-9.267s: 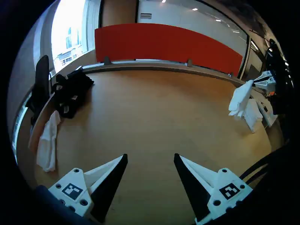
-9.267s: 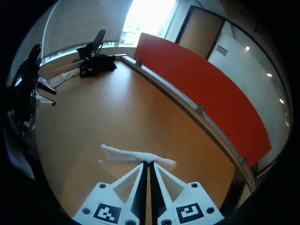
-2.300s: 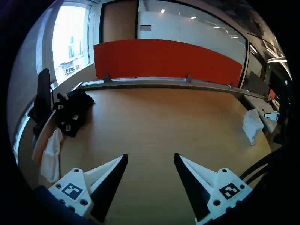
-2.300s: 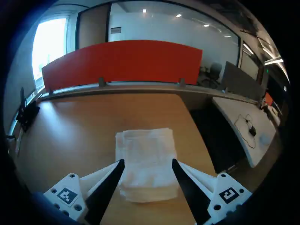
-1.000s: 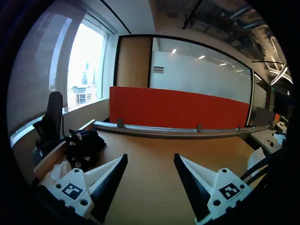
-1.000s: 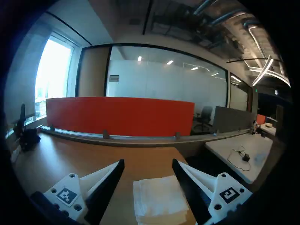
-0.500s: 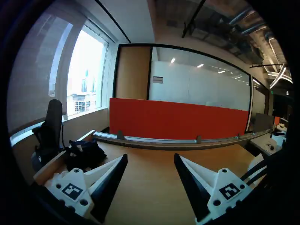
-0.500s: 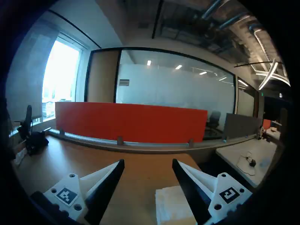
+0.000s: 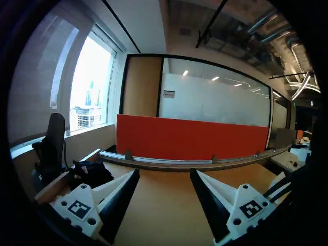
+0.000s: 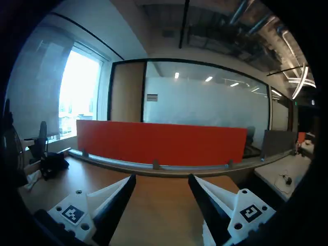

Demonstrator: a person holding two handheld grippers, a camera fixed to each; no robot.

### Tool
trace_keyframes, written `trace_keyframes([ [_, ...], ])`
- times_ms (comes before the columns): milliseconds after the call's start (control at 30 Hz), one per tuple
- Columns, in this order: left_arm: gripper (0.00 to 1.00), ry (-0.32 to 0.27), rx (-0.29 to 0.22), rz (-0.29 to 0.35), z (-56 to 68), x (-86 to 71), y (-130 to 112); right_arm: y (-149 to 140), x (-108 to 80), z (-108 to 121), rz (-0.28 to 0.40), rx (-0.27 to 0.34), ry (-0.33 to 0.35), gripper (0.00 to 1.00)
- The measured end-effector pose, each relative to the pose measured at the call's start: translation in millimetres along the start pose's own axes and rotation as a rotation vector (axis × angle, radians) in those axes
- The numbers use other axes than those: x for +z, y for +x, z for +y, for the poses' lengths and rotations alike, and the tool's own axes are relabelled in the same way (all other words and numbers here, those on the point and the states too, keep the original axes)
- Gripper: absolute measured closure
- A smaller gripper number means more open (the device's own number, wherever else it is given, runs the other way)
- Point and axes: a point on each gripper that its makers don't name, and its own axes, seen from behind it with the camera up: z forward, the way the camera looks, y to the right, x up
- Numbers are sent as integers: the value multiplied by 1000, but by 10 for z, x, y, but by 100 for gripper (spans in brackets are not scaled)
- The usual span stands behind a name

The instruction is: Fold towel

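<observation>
My left gripper (image 9: 164, 173) is open and holds nothing, pointing level over the wooden table (image 9: 164, 205). A white sliver of towel (image 9: 282, 180) peeks past its right finger at the table's right end. My right gripper (image 10: 162, 177) is also open with nothing between its fingers. A corner of the folded white towel (image 10: 205, 234) shows at the bottom edge, partly hidden behind the right finger (image 10: 213, 205). Neither gripper touches the towel.
A red divider panel (image 9: 188, 139) runs along the table's far edge. A black bag (image 9: 91, 172) lies at the left end beside a black chair (image 9: 52, 143). Another white cloth (image 10: 31, 178) lies near the bag (image 10: 53, 161). A second desk (image 10: 283, 168) stands to the right.
Both grippers have tilted up from looking down at the table to looking level. The folded towel slid from between the right gripper's fingers to the lower right edge. Both stay open.
</observation>
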Motion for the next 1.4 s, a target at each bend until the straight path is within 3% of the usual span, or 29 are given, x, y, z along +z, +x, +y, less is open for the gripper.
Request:
trace_keyframes([
  [400,9,16,40,35,-49,-10,38,48,79,-110,13,32,-8,1],
  [600,9,26,34,57,-76,3,7,125,75,-172,24,37,-5,1],
  [867,9,34,62,78,-84,3,-79,116,88,-224,0,38,-10,1],
  [1067,9,40,88,93,-140,-19,-221,126,101,-227,-10,42,-16,1],
  [1400,9,49,155,98,-235,-42,-677,190,176,-250,19,72,-35,1],
])
